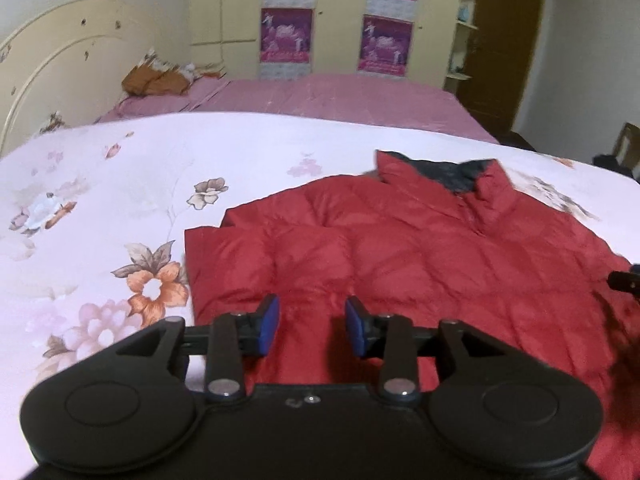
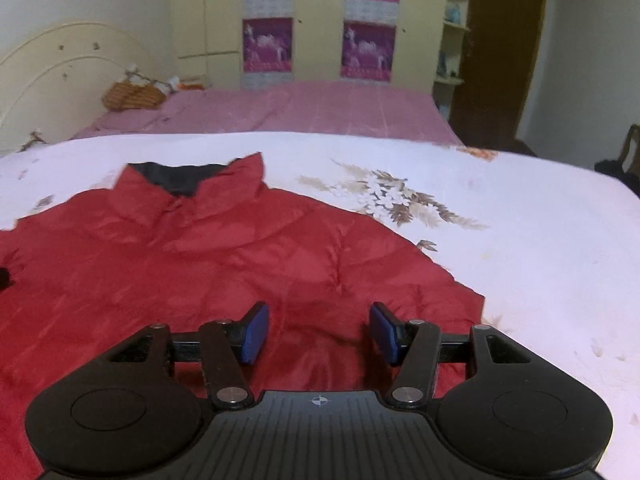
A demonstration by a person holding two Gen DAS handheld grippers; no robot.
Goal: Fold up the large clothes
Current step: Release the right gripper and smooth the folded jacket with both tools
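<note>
Ahead of both empty, spread-apart tools, left tool (image 1: 312,326) and right tool (image 2: 318,332), the red down jacket (image 1: 420,264) lies flat on the bed (image 1: 100,200); next comes gripping its hem corners.

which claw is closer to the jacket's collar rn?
Roughly even; right, if either. The right claw hangs open over the red jacket near its right hem, with the collar ahead and to its left. The left claw hangs open over the left hem, collar ahead-right.

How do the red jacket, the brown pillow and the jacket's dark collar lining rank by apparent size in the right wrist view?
1. red jacket, by far the largest.
2 and 3. dark collar lining and brown pillow look alike in size; the pillow lies farther back, so I would not rank them.
</note>
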